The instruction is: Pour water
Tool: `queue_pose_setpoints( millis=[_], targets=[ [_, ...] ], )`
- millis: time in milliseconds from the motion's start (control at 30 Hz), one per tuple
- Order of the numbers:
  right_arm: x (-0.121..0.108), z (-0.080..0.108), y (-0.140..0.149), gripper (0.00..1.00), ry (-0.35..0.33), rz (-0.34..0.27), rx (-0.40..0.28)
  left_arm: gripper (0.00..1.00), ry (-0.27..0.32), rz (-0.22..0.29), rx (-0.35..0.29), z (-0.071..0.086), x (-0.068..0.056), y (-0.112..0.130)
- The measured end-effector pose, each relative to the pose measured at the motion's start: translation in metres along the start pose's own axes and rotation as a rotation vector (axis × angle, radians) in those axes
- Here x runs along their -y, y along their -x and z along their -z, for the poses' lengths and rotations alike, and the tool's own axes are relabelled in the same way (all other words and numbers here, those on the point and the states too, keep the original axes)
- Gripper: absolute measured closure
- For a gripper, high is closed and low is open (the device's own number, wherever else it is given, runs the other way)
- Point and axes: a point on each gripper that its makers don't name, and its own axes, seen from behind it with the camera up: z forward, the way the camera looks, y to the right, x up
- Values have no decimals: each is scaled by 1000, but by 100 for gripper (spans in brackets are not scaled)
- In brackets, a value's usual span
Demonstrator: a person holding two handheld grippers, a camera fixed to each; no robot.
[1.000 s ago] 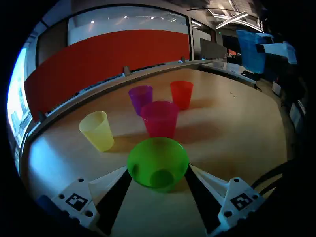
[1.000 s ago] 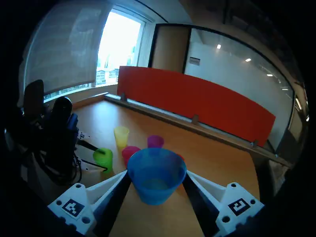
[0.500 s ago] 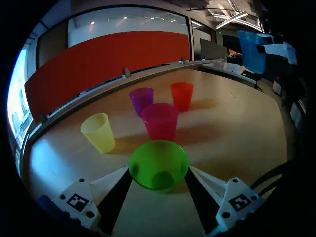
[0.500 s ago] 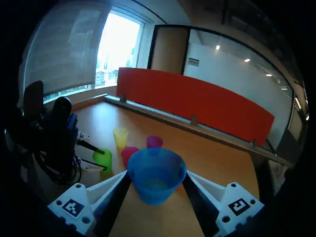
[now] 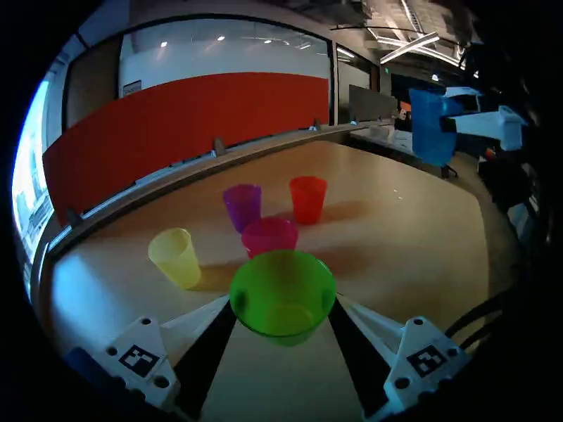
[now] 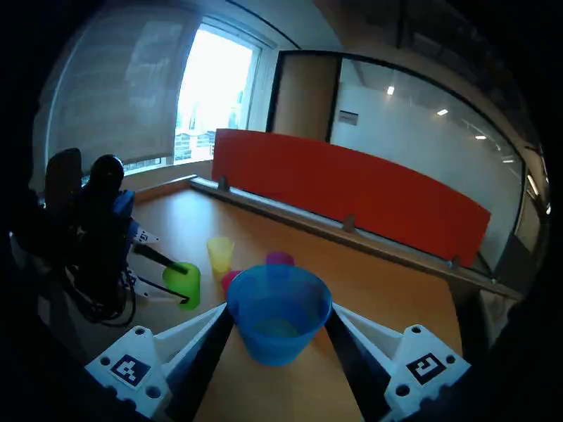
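Note:
My left gripper [image 5: 281, 313] is shut on a green cup [image 5: 283, 281], held upright above the wooden table [image 5: 415, 232]. In the right gripper view the same green cup [image 6: 182, 284] hangs at the left in that gripper [image 6: 156, 273], with a person's dark sleeve behind it. A blue cup [image 6: 279, 322] sits upright between the fingers of my right gripper [image 6: 279, 330], which is shut on it. In the left gripper view the blue cup [image 5: 429, 137] is high at the far right. I cannot tell whether the blue cup holds water.
Several cups stand on the table beyond the green one: yellow [image 5: 174, 257], pink [image 5: 269, 236], purple [image 5: 243, 206] and red [image 5: 307, 199]. A red partition [image 5: 190, 119] runs along the table's far edge. There is bare tabletop to the right of the cups.
The left gripper has lifted the green cup off the table, so the standing cups look lower and smaller. The blue cup has come lower and nearer in the left gripper view.

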Motion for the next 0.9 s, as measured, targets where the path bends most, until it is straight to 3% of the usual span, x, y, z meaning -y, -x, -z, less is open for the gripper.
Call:
queue_pose_setpoints(
  millis=[467,700,900],
  targets=[
    [0,10,-47,9,-50,0,-59,14,15,44,-28,71,-25,-72],
    [1,19,-71,9,-79,61,-92,14,43,75,-44,100,-45,-106],
    [7,25,-90,9,-112,102,-121,14,70,71,-51,118,-61,-124]
  ],
)
